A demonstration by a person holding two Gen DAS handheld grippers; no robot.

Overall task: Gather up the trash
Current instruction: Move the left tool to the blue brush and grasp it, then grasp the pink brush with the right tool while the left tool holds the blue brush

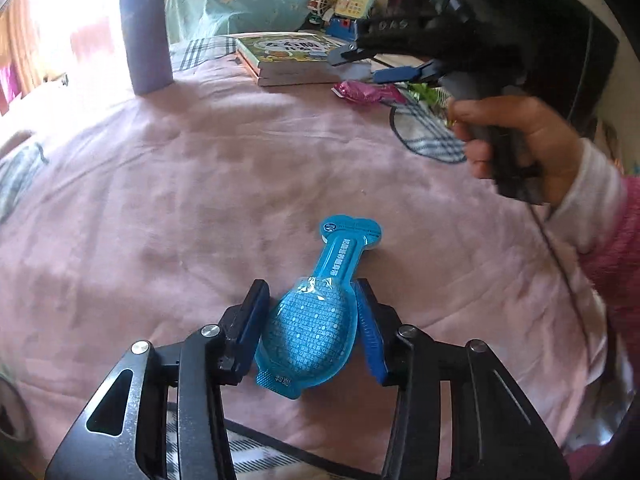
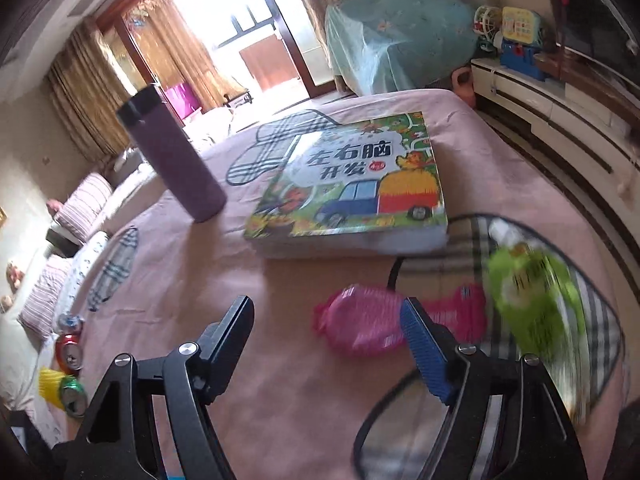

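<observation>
Left gripper (image 1: 310, 320): fingers closed in on the blue pouch's (image 1: 310, 332) bulb, pads touching both sides, pitched steeply down at the pink-covered table (image 1: 180, 184). Grab step; next is a lift. Right gripper (image 2: 328, 344): fingers wide, empty, angled down; pink pouch (image 2: 360, 320) just ahead, crossed by the right finger, green pouch (image 2: 532, 308) further right. Needs centring first.
</observation>
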